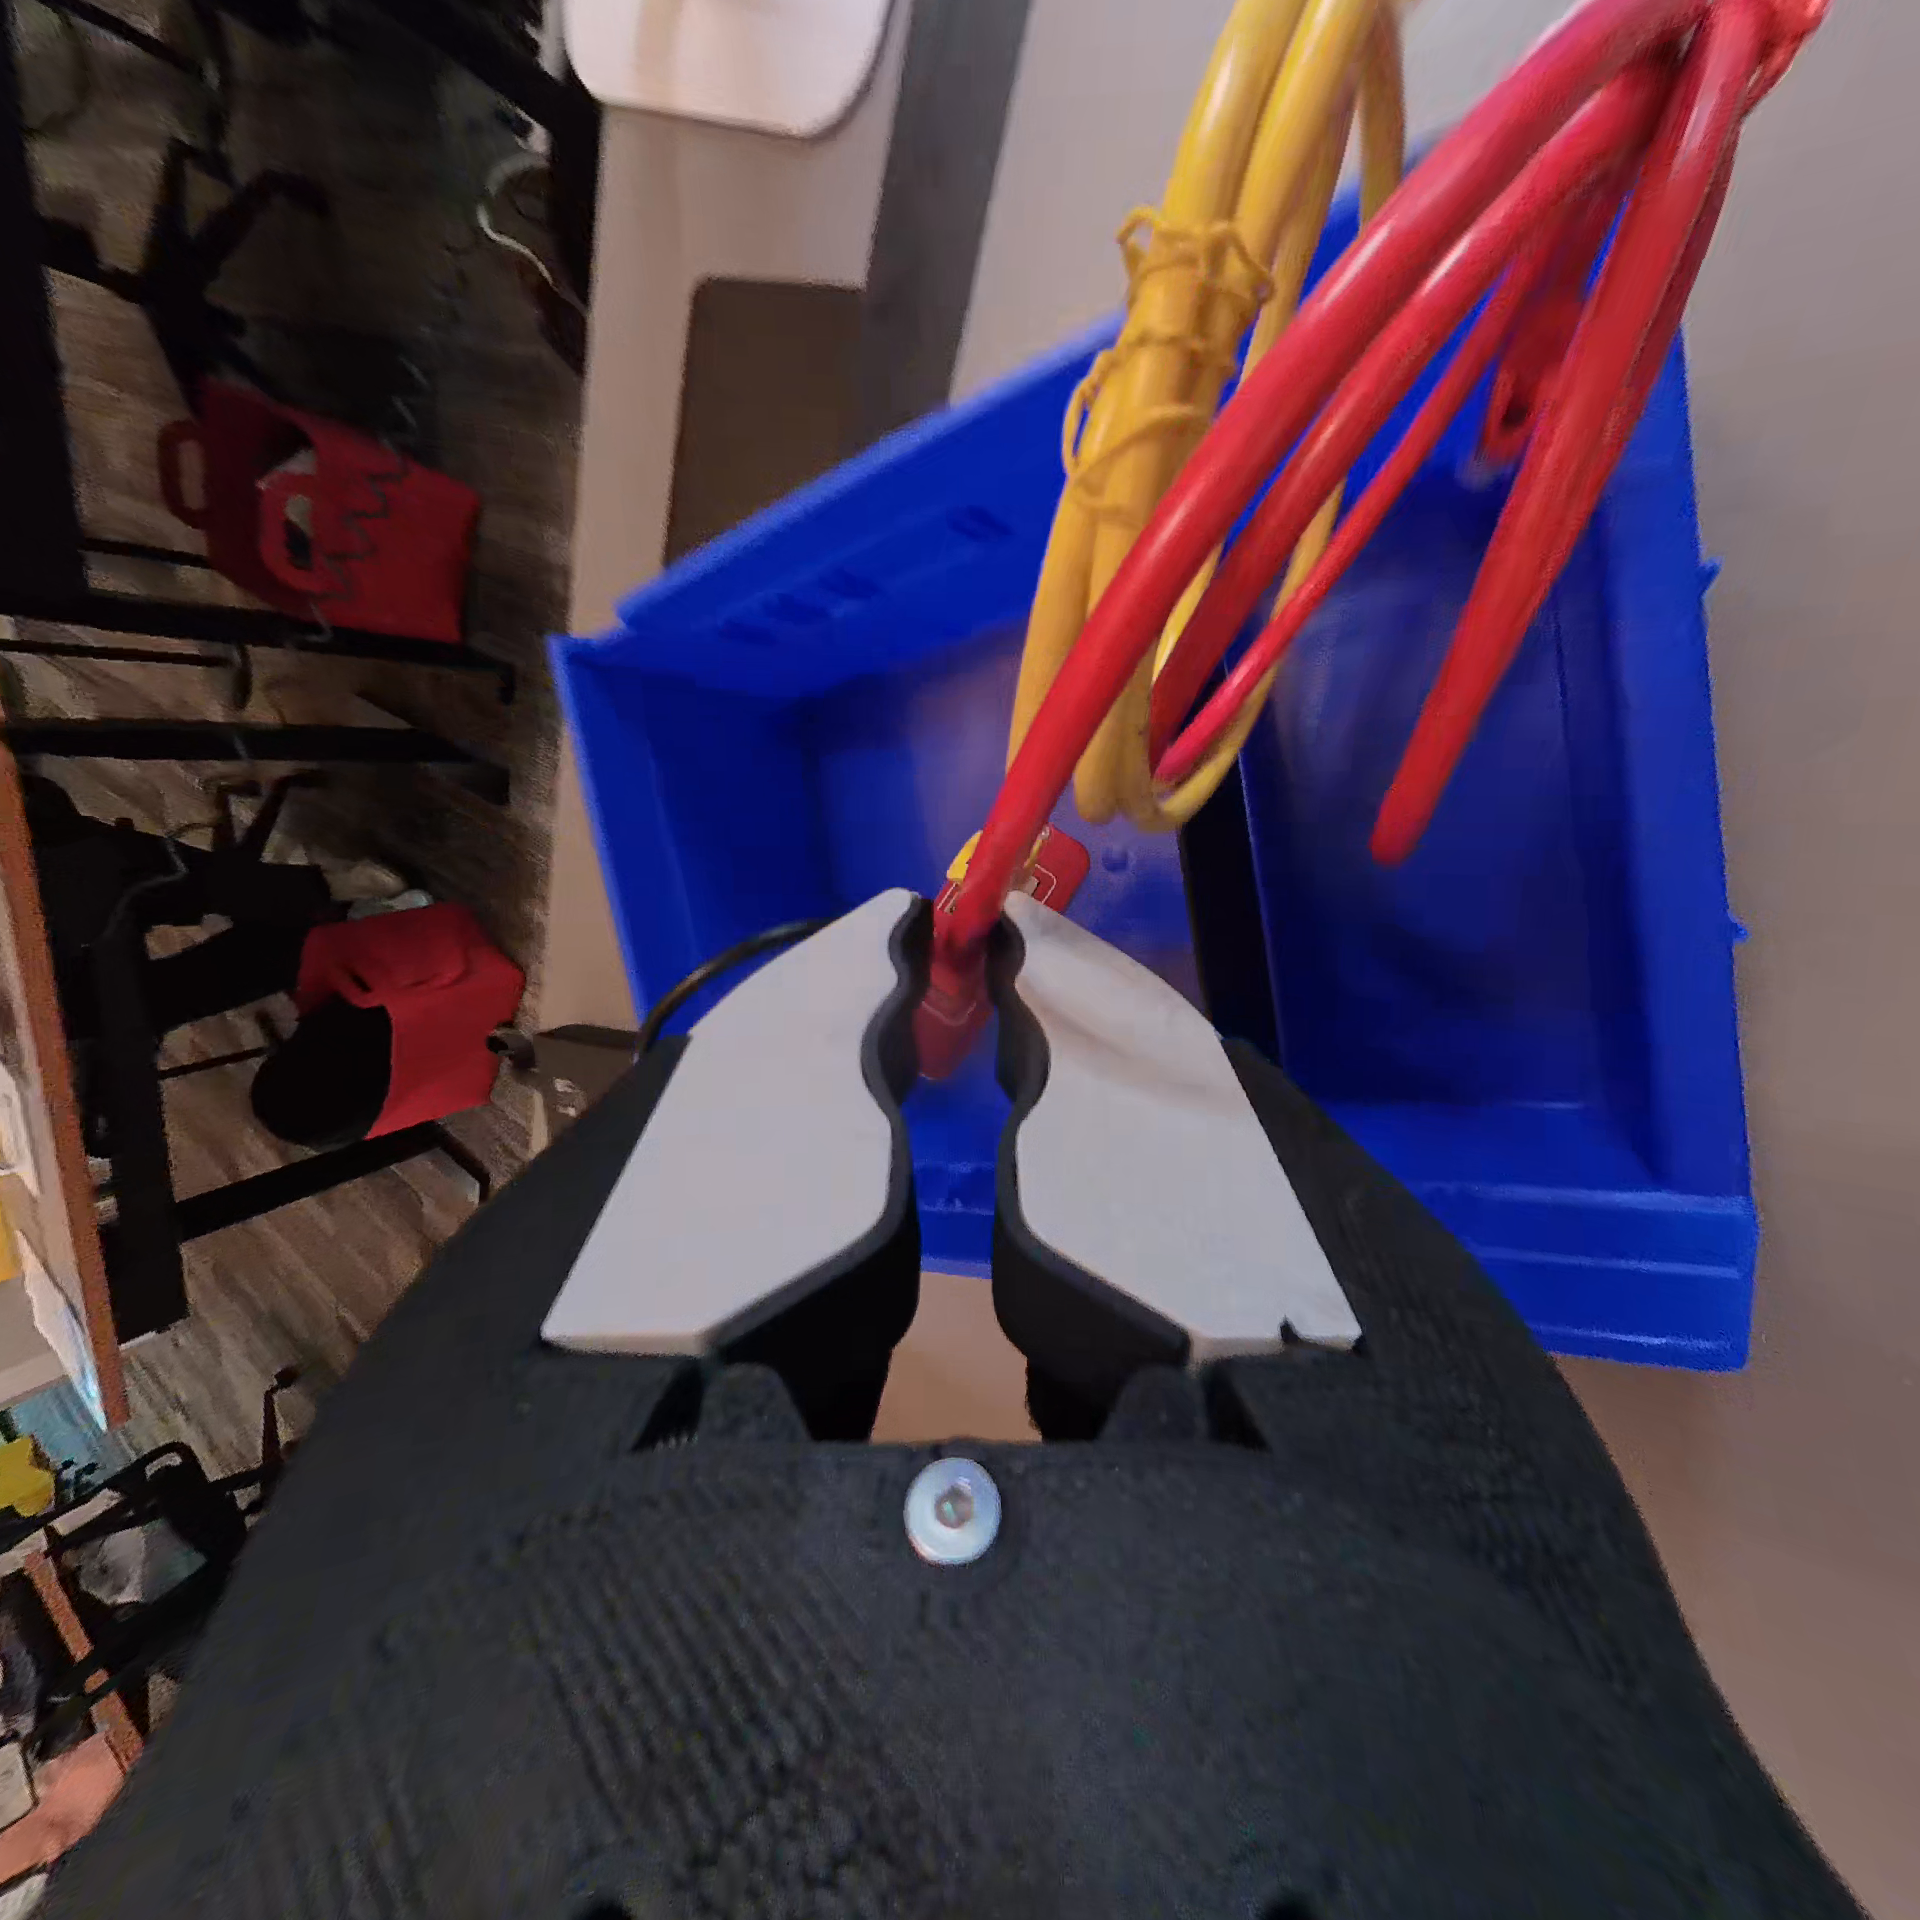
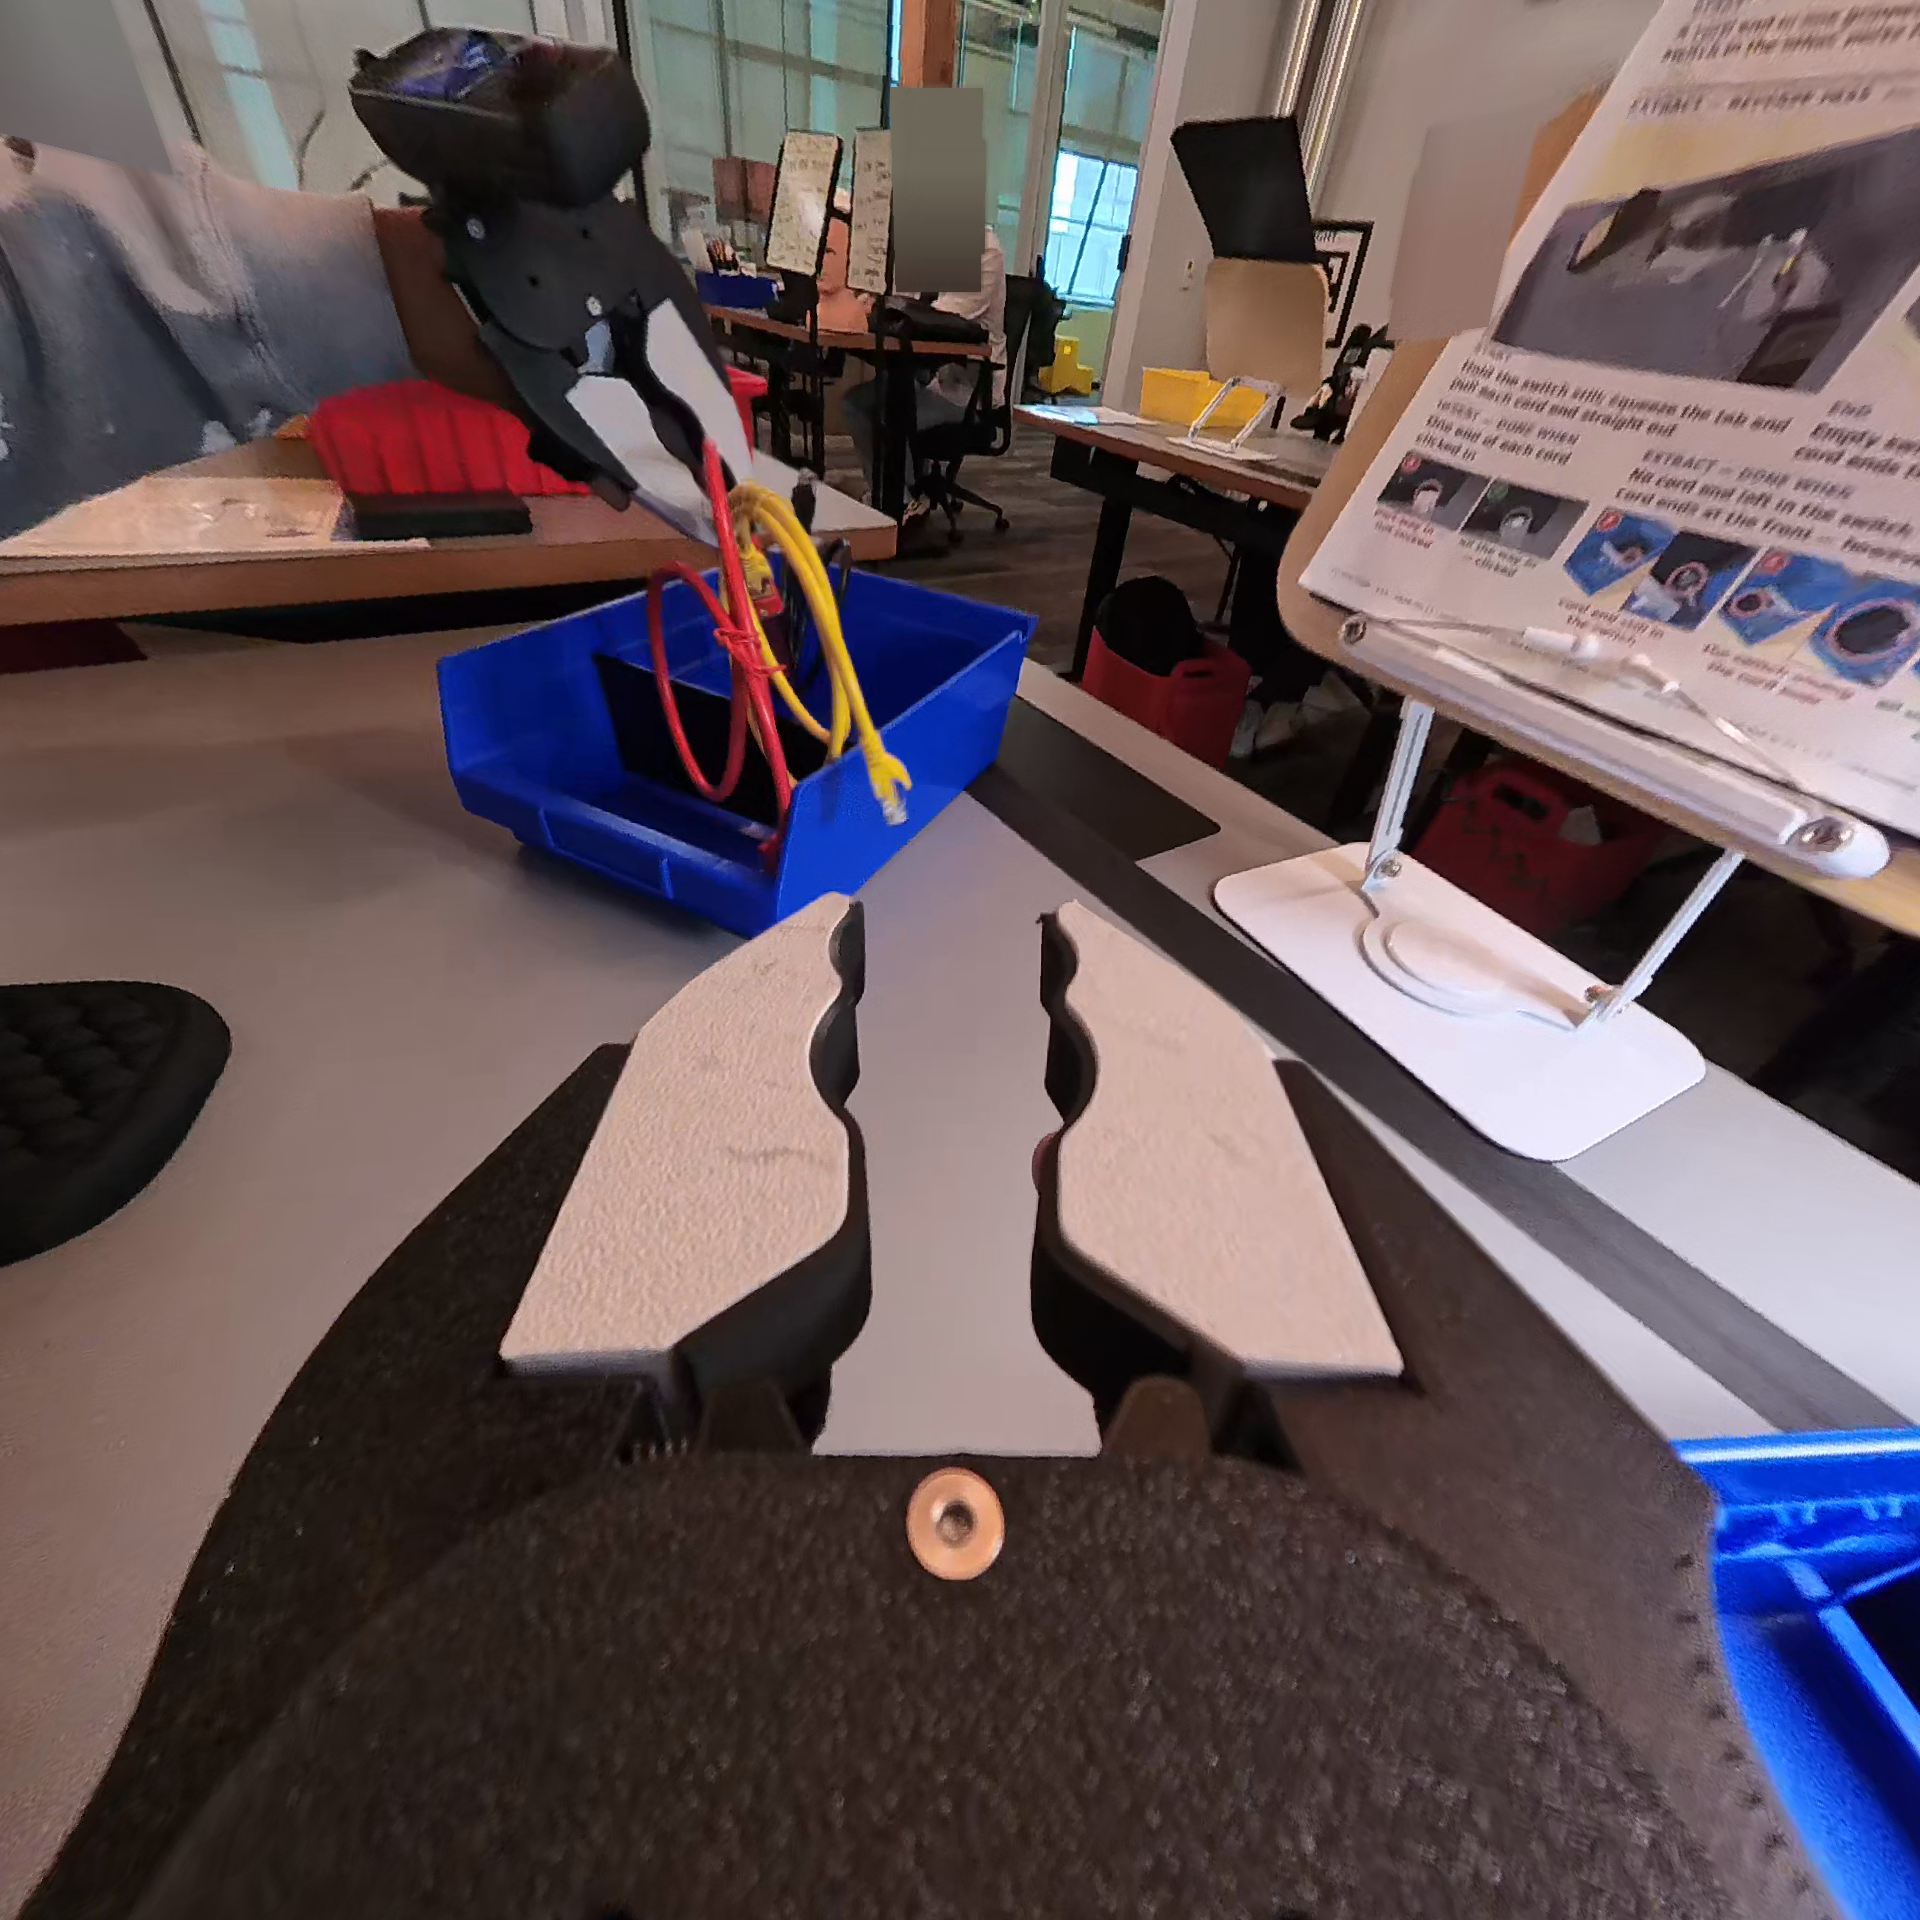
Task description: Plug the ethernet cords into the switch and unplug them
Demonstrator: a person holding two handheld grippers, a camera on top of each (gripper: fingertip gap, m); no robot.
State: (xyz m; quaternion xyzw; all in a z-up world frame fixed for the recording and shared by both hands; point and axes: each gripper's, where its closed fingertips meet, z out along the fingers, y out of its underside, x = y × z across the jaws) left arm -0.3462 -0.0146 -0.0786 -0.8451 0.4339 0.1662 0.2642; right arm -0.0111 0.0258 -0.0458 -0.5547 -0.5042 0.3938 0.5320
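Left claw (image 1: 956,940): pressed together on the red cord (image 1: 1226,582) at its plug end; the red plug boot sits between the wavy inner edges of the grey fingers (image 1: 769,1122). Seen from the right wrist view, this claw (image 2: 698,470) hangs tilted above the blue bin, tips pointing down.
Red cord: rises from the grip in several loops, bound with a twist tie; in the right wrist view its coil (image 2: 717,675) dangles over the bin, its lowest loops dipping inside.
Yellow cord (image 1: 1164,436): bundled with a yellow tie, hanging just beside the red one and tangled with it; one yellow plug (image 2: 889,781) droops over the bin's front wall.
Blue bin (image 2: 582,748): on the grey worktop (image 2: 260,852), open top, with a black divider inside.
Right claw (image 2: 951,940): spread, nothing between its fingers, only bare worktop showing in the gap; it is low over the worktop, well apart from the bin.
Second blue bin (image 2: 1808,1621): corner visible at the lower right edge, near the right claw.
Instruction sheet (image 2: 1683,395): propped on a white stand (image 2: 1455,997) at the right of the worktop.
Switch: cannot tell where it is.
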